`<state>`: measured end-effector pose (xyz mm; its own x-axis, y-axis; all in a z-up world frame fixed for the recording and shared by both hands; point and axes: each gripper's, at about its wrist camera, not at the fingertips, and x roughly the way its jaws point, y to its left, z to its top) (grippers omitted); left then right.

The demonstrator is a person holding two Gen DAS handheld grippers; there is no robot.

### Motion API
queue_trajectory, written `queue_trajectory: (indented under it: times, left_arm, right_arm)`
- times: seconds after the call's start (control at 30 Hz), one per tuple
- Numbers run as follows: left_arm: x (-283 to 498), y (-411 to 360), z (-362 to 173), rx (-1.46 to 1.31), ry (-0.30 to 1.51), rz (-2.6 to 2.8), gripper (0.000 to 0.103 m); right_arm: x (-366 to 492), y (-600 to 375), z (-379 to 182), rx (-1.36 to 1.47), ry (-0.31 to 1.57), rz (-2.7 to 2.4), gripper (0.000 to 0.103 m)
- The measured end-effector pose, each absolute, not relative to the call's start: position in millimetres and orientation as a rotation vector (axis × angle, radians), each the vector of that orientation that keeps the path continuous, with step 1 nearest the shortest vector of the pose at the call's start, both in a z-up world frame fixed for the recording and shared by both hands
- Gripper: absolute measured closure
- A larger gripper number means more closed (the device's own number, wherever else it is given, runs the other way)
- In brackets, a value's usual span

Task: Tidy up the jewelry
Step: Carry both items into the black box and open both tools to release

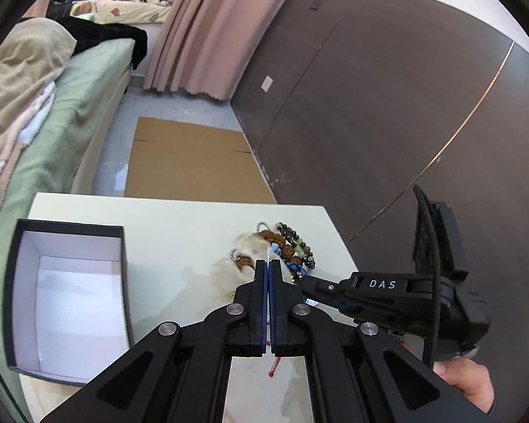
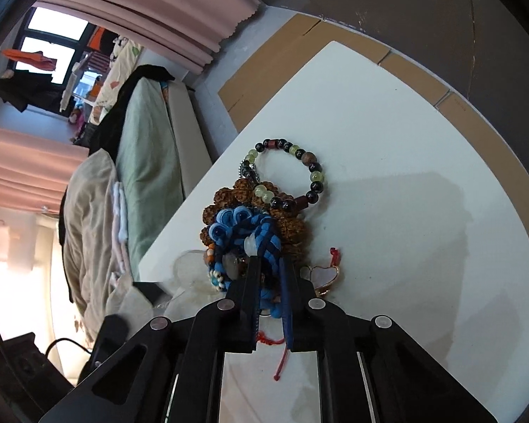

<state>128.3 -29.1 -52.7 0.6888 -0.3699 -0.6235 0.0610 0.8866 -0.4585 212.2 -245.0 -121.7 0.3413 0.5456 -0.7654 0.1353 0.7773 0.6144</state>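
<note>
Your two grippers meet over one heap of jewelry (image 2: 254, 218) near the tabletop's (image 2: 388, 162) far edge. Your left gripper (image 1: 268, 264) has its jaws clenched, a wisp of pale fibre at the tips. Your right gripper (image 2: 272, 264) has its jaws grasping the blue braided cord (image 2: 261, 229), its long axis running away from you. One black-and-green bead bracelet (image 2: 299, 172) lies flat beyond. One open black box (image 1: 70, 299) sits left.

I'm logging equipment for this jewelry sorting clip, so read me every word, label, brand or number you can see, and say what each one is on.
"DAS": white letters on the black body of the right gripper, seen from the left wrist view.
No other text is readable; the box, table and jewelry carry none that shows.
</note>
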Motion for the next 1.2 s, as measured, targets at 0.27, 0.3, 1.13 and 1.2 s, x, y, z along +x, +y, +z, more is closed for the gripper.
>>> queue_trajectory:
  times: [0.27, 0.3, 1.13, 1.2]
  left_arm:
    - [106, -15, -35, -0.441, 0.729, -0.237, 0.103]
    - [102, -14, -33, -0.442, 0.721, -0.237, 0.103]
    - [44, 82, 3, -0.569, 0.574, -0.080, 0.103]
    - [41, 87, 4, -0.581, 0.574, -0.069, 0.103]
  right_arm:
    - [196, -252, -99, 0.685, 1.112, 0.366, 0.091]
    - [194, -253, -96, 0.687, 1.093, 0.378, 0.091]
    - [148, -152, -54, 0.683, 0.883, 0.757, 0.091]
    - [148, -140, -56, 0.687, 0.884, 0.780, 0.091]
